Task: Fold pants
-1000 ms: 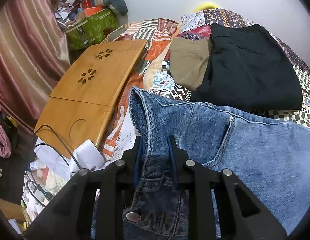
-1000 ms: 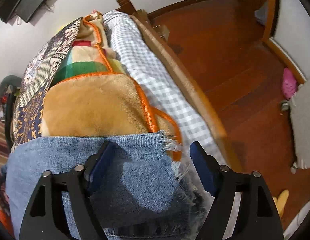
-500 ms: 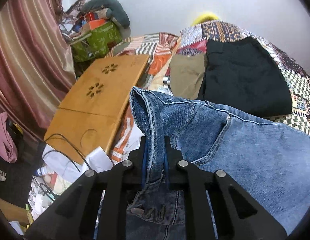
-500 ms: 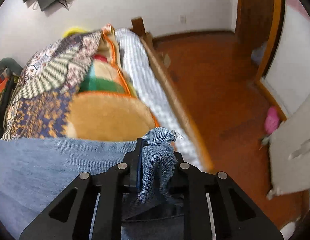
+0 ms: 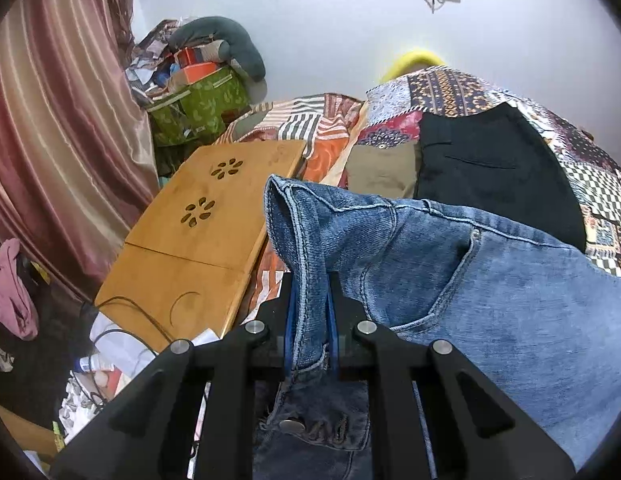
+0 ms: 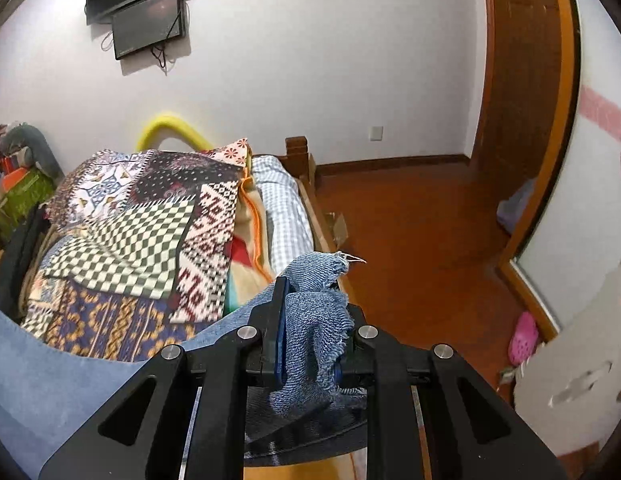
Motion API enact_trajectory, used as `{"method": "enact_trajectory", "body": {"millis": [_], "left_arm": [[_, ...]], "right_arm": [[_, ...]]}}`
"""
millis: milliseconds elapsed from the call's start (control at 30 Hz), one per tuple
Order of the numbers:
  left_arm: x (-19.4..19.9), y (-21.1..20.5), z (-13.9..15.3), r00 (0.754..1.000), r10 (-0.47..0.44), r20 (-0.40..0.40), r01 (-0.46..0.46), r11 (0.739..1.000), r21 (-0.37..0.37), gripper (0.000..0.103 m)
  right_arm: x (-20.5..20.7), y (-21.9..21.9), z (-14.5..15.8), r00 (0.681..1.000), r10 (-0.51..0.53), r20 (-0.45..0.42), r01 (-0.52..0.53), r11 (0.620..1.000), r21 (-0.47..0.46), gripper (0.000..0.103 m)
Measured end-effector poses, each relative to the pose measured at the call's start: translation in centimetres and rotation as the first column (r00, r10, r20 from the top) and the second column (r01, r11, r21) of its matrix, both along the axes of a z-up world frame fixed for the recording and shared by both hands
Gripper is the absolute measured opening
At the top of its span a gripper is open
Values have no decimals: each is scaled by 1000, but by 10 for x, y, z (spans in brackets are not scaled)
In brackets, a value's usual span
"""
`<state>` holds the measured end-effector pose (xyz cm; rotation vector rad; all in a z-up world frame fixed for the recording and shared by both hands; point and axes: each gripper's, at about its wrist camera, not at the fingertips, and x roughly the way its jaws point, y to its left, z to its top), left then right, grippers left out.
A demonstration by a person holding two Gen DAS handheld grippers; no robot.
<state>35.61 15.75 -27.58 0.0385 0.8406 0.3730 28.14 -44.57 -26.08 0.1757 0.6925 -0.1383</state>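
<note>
Item: blue jeans (image 5: 490,280), slung above the patterned bedspread (image 6: 122,232), one end in each claw. Step, as judged: lift for the first fold; next move calls for carrying hem to waistband evenly. Left gripper (image 5: 310,320): narrow, clamped on the waistband. Right gripper (image 6: 310,340): narrow, clamped on the frayed hem (image 6: 322,312).

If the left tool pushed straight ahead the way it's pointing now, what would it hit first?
Probably the folded tan garment on the bed, past the jeans that the left tool grips by the waistband; depth is hard to judge.
</note>
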Motion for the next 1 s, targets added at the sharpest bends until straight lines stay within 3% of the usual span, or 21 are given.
{"method": "enact_trajectory", "body": {"millis": [133,367,500,600,633,733,833,1000], "left_arm": [[14,9,-31,998,11,-68,-11,1000,-3,14],[33,9,-57,989,9,-150,-2,999,47,25],[23,10,-44,991,11,-131,-6,999,39,29],[13,9,-27,995,26,-101,-21,998,55,55],[9,9,-19,996,32,-79,-27,997,68,59],[-1,8,5,999,24,-41,-21,998,60,59],[-9,-2,22,1000,-9,-20,9,1000,3,60],[-20,-42,19,992,-121,-32,117,989,-88,63]], "right_arm": [[34,-6,-35,995,-25,-94,30,998,54,16],[48,-12,-93,952,-49,-302,75,994,74,37],[31,-18,-84,955,-45,-294,66,996,61,41],[12,-26,-62,965,-44,-258,62,996,60,50],[5,-27,-54,968,-48,-245,63,996,55,51],[-13,-33,-36,974,-44,-221,59,996,60,51],[-26,-30,-32,975,-21,-223,41,996,84,52],[-38,1,-42,973,61,-224,-25,987,160,52]]}}
